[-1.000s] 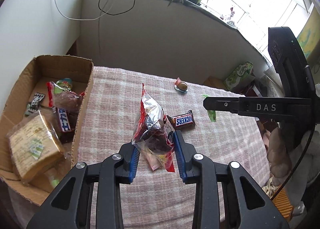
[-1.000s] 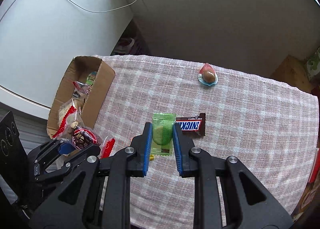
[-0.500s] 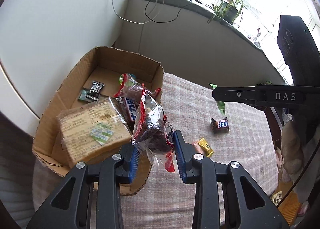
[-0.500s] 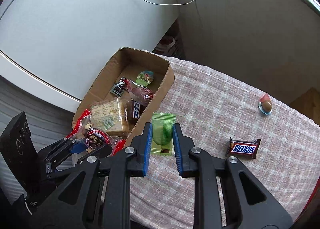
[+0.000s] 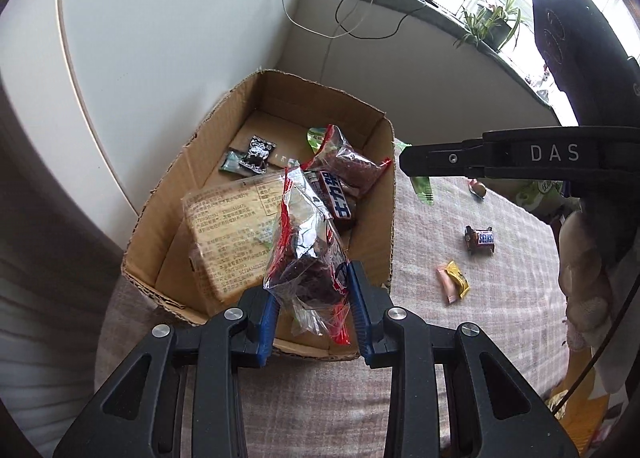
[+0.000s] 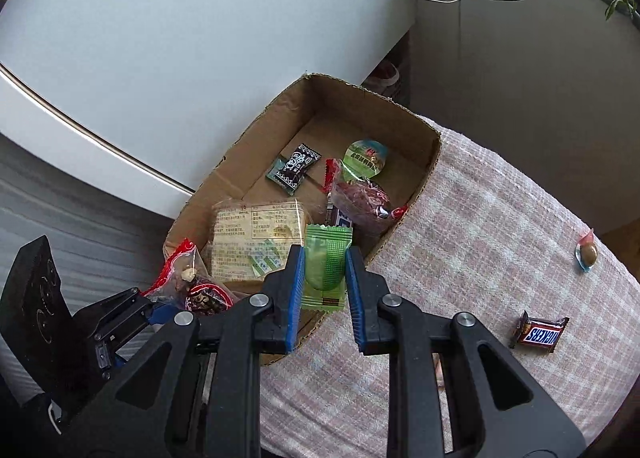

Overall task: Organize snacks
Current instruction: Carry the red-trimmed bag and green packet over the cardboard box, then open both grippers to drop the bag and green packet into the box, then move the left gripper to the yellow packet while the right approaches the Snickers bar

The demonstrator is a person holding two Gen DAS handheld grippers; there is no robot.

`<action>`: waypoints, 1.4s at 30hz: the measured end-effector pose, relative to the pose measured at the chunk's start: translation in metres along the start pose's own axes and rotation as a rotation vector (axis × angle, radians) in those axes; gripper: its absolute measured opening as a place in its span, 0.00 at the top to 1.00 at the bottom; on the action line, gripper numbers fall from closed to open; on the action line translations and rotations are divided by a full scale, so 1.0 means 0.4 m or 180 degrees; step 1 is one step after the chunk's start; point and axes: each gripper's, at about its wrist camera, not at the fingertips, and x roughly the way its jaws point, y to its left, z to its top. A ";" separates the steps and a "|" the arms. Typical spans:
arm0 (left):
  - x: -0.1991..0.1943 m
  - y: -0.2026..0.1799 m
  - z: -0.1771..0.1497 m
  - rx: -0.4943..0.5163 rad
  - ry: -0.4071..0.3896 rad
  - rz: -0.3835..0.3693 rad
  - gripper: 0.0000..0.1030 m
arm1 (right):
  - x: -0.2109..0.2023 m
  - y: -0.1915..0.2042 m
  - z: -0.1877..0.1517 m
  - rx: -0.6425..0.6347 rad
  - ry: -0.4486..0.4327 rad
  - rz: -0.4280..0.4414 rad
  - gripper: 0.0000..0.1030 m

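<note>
— Where did we stand with the two packets?

— Our left gripper (image 5: 312,304) was clamped on the clear red-edged bag (image 5: 306,254) of dark snacks, hanging over the near end of the cardboard box (image 5: 384,194). Our right gripper (image 6: 325,282) was pinched shut on the green wrapped sweet (image 6: 326,262), just above the box's near wall.

— And how did we judge the drop should go?

— We thought each packet needed carrying further over the open floor at the far end (the near half was crowded by the big cracker pack (image 5: 230,226) and the red jerky pouch (image 5: 352,166)), then lowering inside the walls before the jaws parted. One at a time seemed wise, since the grippers sat close together.

— What was left on the tablecloth (image 6: 500,242)?

— A Snickers bar (image 6: 540,334), a small yellow and pink candy (image 5: 452,282), and a jelly cup (image 6: 587,253).
</note>
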 end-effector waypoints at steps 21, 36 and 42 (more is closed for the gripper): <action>0.015 0.015 0.018 -0.0068 0.0054 0.0026 0.61 | 0.051 0.046 0.038 -0.0080 0.0096 -0.0041 0.59; -0.002 0.004 0.027 -0.0031 0.0000 0.0094 0.61 | -0.012 0.017 0.032 -0.0040 -0.0060 -0.0063 0.44; -0.019 -0.024 0.033 0.0019 -0.0061 0.0072 0.61 | -0.065 -0.048 0.010 0.0039 -0.0140 -0.0093 0.44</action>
